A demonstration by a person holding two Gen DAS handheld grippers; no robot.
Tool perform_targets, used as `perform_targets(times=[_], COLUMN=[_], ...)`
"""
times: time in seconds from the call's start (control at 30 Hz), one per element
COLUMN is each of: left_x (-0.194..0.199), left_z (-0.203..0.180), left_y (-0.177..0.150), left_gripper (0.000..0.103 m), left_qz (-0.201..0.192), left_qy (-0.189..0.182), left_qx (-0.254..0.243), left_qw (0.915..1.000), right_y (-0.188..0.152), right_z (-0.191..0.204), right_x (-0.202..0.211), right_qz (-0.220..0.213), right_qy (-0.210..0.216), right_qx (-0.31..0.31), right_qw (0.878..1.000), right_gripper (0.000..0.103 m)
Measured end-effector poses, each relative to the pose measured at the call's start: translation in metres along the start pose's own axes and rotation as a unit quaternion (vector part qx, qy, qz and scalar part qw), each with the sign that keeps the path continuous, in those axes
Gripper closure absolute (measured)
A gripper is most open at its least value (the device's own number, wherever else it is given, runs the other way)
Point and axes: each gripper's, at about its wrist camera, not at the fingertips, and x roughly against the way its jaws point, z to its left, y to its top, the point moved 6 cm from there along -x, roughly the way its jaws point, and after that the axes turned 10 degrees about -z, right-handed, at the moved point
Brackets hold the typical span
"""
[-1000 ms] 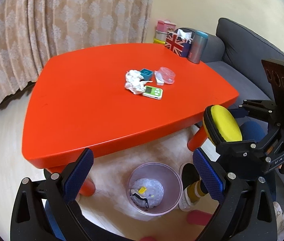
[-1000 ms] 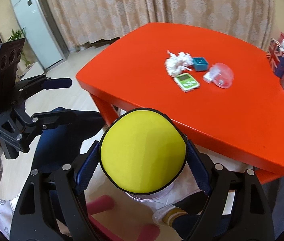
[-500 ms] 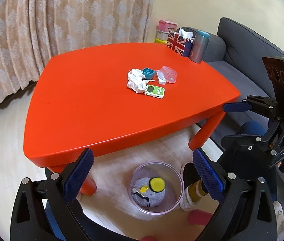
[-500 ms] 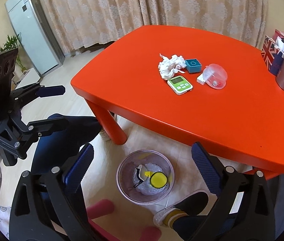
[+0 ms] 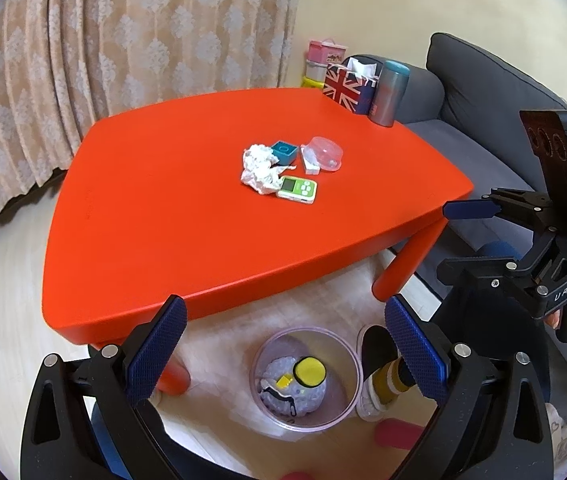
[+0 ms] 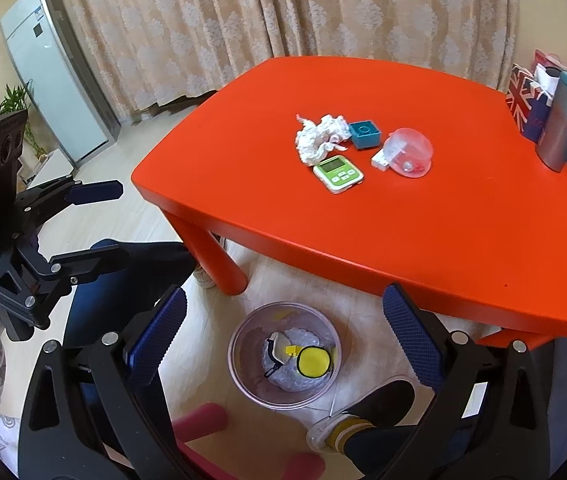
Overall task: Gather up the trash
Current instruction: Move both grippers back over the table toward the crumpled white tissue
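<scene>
A clear pink waste bin [image 5: 260, 354] [image 6: 239, 334] stands on the floor under the near edge of the red table [image 5: 163, 220] [image 6: 443, 232]. A round yellow case [image 5: 309, 373] [image 6: 314, 362] lies inside it on other rubbish. A crumpled white tissue [image 5: 259, 168] [image 6: 319, 140] lies on the tabletop beside a green timer [image 5: 297, 189] [image 6: 338, 171], a teal box [image 5: 284, 151] and a clear pink capsule [image 5: 325, 152]. My left gripper [image 5: 283, 320] and my right gripper [image 6: 285, 304] both hover above the bin, open and empty.
A Union Jack tissue box [image 5: 343, 86] and a grey tumbler [image 5: 389, 94] stand at the table's far corner. A grey sofa [image 5: 483, 92] lies to the right. A person's socked foot [image 6: 359, 420] rests beside the bin. A curtain and a fridge [image 6: 51, 92] stand behind.
The right gripper's jaws spread apart and the yellow case dropped from between them into the bin. The left gripper stayed where it was, open.
</scene>
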Motion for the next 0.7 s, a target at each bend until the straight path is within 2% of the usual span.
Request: perform_targets(times=[0.33, 0.7], left_x=[-0.014, -0.050], left_z=[-0.004, 0.005], left_y=[0.030, 0.069], left_gripper=[0.008, 0.008], left_qz=[-0.004, 0.008], left_qy=[-0.006, -0.006], left_qx=[-0.013, -0.025], left_qw=[0.9999, 0.9996], right_y=[0.022, 0.052], right_z=[-0.032, -0.068], right_x=[0.010, 0.006], right_qz=[-0.014, -0.021], right_qy=[-0.025, -0.042], right_qx=[-0.021, -0.040], right_qw=[0.999, 0.998], right_gripper=[0.006, 0.006])
